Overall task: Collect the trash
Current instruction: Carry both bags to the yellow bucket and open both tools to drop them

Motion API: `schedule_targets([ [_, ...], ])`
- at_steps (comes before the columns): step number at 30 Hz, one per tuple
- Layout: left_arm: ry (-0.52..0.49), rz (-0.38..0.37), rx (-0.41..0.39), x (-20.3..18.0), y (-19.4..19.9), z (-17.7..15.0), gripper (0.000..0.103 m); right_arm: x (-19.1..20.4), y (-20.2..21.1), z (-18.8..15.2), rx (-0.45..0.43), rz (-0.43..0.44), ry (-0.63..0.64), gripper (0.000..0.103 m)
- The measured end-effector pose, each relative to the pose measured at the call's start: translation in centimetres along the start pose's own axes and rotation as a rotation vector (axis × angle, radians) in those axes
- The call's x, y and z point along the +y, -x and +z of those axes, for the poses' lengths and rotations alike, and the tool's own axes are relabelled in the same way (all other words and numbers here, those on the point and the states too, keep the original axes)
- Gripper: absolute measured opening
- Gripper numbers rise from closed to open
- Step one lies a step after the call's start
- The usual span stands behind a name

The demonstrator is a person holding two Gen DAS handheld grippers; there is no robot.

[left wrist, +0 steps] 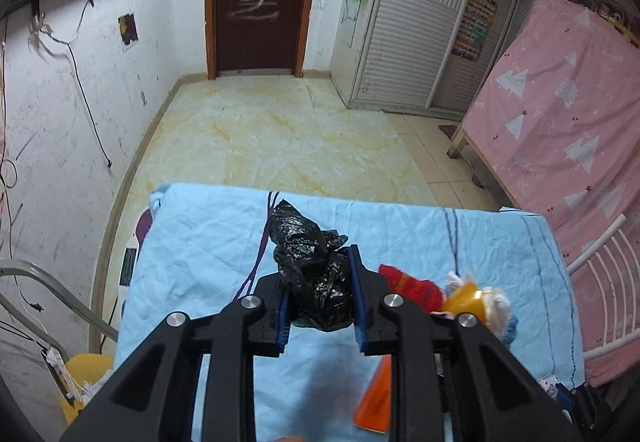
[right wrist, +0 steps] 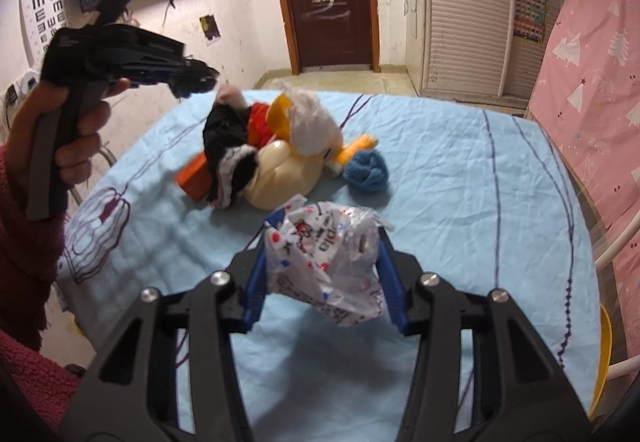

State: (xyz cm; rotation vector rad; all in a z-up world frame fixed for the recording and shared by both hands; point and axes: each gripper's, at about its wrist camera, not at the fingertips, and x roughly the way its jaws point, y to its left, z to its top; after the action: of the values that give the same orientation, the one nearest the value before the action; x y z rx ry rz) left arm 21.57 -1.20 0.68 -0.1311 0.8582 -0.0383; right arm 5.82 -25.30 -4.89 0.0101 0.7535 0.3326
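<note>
1. The left gripper (left wrist: 320, 294) has its fingers clamped on a crumpled black bag (left wrist: 316, 270) above the blue-sheeted bench (left wrist: 200, 242); it looks light and soft, best pinched at its bunched middle.
2. The right gripper (right wrist: 324, 278) has its fingers closed on a printed plastic bag (right wrist: 324, 266), which looks slippery, with the plush toy (right wrist: 280, 146) at 11 o'clock.

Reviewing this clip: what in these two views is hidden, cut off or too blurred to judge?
- Left wrist view: the orange box is partly hidden behind the left gripper.
- Left wrist view: the plush toy is mostly covered by the gripper frame.
- Right wrist view: print on the white printed bag in the right gripper is too crumpled to read.
- Both views: what the black bag holds is unseen.
</note>
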Motion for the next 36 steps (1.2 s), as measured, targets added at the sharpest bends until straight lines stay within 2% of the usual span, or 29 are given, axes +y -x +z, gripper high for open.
schedule_targets([
  [6, -0.067, -0.023, -0.032, -3.7, 2.7, 0.1, 0.016, -1.8, 2.2, -0.2, -0.051, -0.019, -0.040, 0.047],
  [16, -0.184, -0.090, -0.039, -11.0, 4.7, -1.4, 0.016, -6.4, 5.9, -1.5, -0.121, -0.072, -0.121, 0.047],
  [26, -0.297, -0.159, -0.013, -19.2, 4.5, -3.5, 0.016, -12.1, 9.5, -3.3, -0.176, -0.151, -0.214, 0.047],
  [36, -0.367, -0.231, 0.014, -25.9, 4.5, -5.5, 0.016, -17.5, 12.5, -4.8, -0.227, -0.239, -0.297, 0.047],
])
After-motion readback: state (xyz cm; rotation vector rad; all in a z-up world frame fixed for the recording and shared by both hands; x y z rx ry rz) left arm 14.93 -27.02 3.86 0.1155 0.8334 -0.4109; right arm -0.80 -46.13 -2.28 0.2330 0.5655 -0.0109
